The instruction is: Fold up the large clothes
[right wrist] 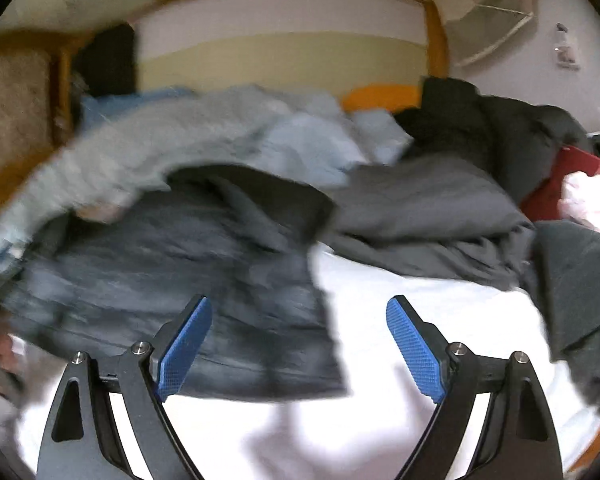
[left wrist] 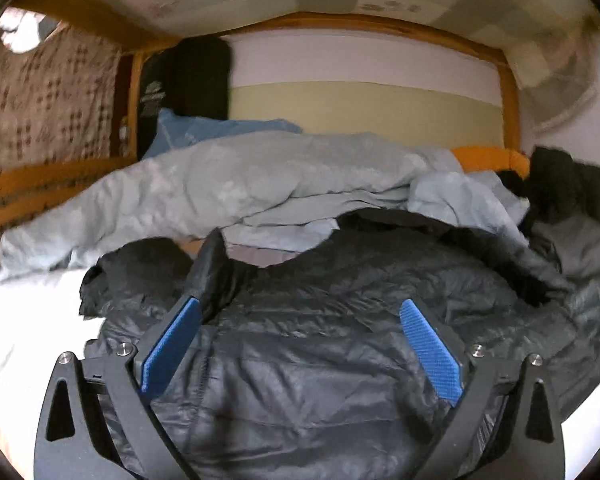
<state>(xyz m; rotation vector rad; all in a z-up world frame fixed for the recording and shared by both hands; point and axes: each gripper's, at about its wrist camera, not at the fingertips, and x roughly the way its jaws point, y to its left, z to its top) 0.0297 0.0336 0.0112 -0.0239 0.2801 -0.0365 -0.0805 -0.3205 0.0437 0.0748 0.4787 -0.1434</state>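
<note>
Puffer jacket half laid out — square it before the fold

Puffer jacket (left wrist: 320, 340), dark and quilted, lies on the white bed sheet (right wrist: 400, 300) in front of a heap of grey-blue bedding (left wrist: 220, 184); its far edge looks bunched, with a flap standing up by the left claw's finger. The left claw (left wrist: 300, 344) hangs over the jacket's middle, jaws spread wide, nothing pinched between the blue pads; the right claw (right wrist: 300, 344) is likewise gaping and empty, over the jacket's right edge where it meets bare sheet. More dark clothes (right wrist: 440, 208) lie just beside, at the right — keep them out of the grip. To do this step well, I judge each claw should take one outer edge low, pull the jacket flat and clear of the bedding, then fold; slippery shell fabric likely needs a deep, firm bite.
</note>
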